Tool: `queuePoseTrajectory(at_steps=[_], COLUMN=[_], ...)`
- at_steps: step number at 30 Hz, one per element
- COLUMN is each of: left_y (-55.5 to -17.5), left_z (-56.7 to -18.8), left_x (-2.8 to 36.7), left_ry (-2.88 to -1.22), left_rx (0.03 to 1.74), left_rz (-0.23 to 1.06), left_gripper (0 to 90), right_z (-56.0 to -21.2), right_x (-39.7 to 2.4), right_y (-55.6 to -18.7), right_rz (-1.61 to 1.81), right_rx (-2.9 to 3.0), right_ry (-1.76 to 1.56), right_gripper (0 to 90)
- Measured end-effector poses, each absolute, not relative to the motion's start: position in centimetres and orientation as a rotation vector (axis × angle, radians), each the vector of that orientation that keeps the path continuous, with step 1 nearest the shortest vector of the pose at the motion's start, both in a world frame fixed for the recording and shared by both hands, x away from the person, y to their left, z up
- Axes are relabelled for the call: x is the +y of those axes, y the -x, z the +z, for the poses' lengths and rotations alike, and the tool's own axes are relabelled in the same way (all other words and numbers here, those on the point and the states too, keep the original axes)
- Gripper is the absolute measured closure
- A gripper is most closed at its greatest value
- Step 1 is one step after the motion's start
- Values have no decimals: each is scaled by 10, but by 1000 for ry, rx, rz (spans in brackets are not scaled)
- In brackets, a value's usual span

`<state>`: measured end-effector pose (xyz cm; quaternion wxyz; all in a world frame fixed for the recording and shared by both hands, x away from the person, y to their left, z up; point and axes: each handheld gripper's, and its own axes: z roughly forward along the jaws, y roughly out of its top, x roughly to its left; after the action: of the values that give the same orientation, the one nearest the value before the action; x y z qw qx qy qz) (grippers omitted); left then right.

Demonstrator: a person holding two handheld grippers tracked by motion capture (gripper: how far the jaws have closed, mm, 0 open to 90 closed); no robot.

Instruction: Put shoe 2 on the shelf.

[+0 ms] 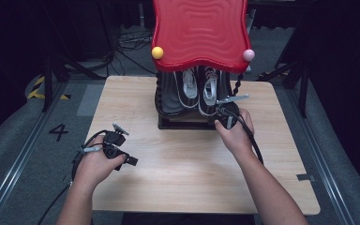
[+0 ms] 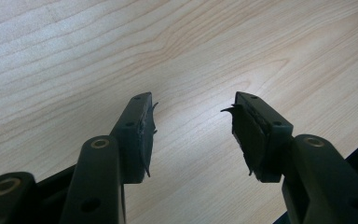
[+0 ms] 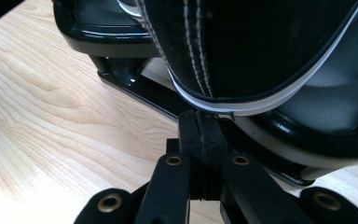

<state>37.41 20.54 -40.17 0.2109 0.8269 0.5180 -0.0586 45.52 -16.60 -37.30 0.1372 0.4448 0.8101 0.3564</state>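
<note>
Because the right claw [image 3: 200,122] has its jaws pressed together with almost no gap, right at the white-edged toe of a black shoe [image 1: 209,96], the grip could be a thin pinch on the sole's rim; I cannot tell for sure whether it has any of the rim between the jaws or merely touches it. If the hold is that shallow, a pull toward the person could let the shoe slip free, or drag it only partway off its shelf so it tips onto the table [image 1: 178,164]. A sideways tug could also knock the neighbouring shoe [image 1: 186,89], since the two sit close beside each other, or shift the whole rack [image 1: 180,123] (its red wavy top [image 1: 199,33] overhangs the shoes and hides much of them from above). The cable trailing along the right forearm might snag on the rack's twisted post [image 1: 238,86].

The left claw [image 2: 193,133] hovers wide open over bare wood near the table's left edge, holding nothing, well apart from the rack.

Counted: two claws, one per hand; two shoes on the rack's lower shelf; one rack at the far middle of the table; two small balls on the top's front corners, one yellow [image 1: 157,52] and one pink [image 1: 248,55]; one table.
</note>
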Motion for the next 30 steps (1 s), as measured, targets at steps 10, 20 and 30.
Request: queuePoseTrajectory(at_steps=[10,20,30], left_y=[-370,-369,-368], left_z=[-402,-404,-404], left_x=[210,214,218], left_ry=[-2291,-2284,-2267], left_rx=[1458,1464,1477], left_rz=[-163,-169,-168], left_gripper=[491,490,489], right_z=[-370,-369,-367], right_x=[-160,-154,-149], right_y=[-471,-484,-486], right_rz=[1051,1007,974], right_rx=[2304,2299,2353], right_ry=[-1314,-1310,-1297], right_gripper=[900,900,900])
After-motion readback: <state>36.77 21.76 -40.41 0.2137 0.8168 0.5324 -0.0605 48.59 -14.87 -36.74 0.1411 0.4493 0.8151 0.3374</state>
